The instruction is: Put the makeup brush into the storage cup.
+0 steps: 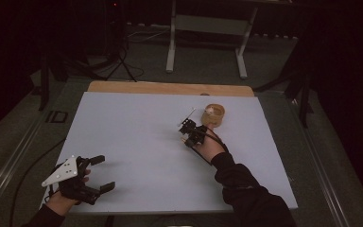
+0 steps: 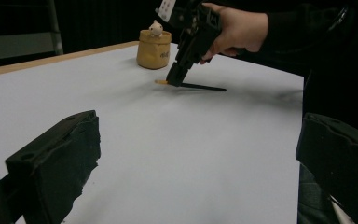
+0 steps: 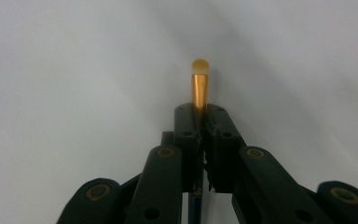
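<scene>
My right gripper [image 1: 187, 126] points down at the white table sheet [image 1: 137, 142] right of the middle, shut on a thin dark pencil-like stick [image 3: 199, 88] with a gold collar and a rounded yellowish tip. In the left gripper view that stick [image 2: 200, 87] lies nearly flat on the sheet, pinched near its yellow end by the right gripper [image 2: 175, 81]. In its own view the right gripper [image 3: 200, 109] has its jaws together around the stick. My left gripper [image 1: 103, 173] rests at the near left corner, open and with nothing between its jaws [image 2: 193, 158].
A small tan holder [image 1: 213, 115] stands just beyond the right gripper, a pale round-headed item [image 2: 156, 28] poking out of its top. A wooden strip [image 1: 170, 88] borders the table's far edge. Beyond it are a grey stand [image 1: 208, 28] and dark tripod legs [image 1: 120, 61].
</scene>
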`<state>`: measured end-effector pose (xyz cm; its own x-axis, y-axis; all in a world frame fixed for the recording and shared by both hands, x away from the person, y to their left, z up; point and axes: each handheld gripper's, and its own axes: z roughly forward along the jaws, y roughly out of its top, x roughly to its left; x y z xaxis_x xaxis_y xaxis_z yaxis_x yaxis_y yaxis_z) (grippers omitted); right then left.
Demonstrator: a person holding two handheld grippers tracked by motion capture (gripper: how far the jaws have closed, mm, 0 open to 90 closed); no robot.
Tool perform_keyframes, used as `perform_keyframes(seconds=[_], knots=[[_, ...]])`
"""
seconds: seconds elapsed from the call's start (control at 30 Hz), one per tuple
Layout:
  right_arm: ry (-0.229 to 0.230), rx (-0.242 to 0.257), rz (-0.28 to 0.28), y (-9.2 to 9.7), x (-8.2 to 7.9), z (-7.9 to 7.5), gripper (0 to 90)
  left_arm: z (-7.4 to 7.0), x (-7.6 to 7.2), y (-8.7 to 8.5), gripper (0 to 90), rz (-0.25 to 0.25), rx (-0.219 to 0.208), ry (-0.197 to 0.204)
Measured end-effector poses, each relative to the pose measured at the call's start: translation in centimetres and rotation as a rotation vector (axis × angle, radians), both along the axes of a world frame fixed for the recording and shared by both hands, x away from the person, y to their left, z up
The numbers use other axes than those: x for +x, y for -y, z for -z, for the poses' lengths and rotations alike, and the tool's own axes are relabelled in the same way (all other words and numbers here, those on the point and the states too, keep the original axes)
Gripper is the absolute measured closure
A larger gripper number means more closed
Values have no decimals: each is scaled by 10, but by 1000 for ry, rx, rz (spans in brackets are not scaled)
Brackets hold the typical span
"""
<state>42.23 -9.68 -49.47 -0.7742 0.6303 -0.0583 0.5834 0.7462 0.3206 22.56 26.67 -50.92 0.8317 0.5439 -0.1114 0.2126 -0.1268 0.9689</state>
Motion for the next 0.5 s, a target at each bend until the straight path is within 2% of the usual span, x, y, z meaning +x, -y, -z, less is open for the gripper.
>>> perform_keyframes(seconds=[0.13,0.5], knots=[[0,27,12,5,0,-8,842,0,0,0,4,-1,0,0],[36,84,-4,16,-5,-28,843,0,0,0,5,-2,2,-2]])
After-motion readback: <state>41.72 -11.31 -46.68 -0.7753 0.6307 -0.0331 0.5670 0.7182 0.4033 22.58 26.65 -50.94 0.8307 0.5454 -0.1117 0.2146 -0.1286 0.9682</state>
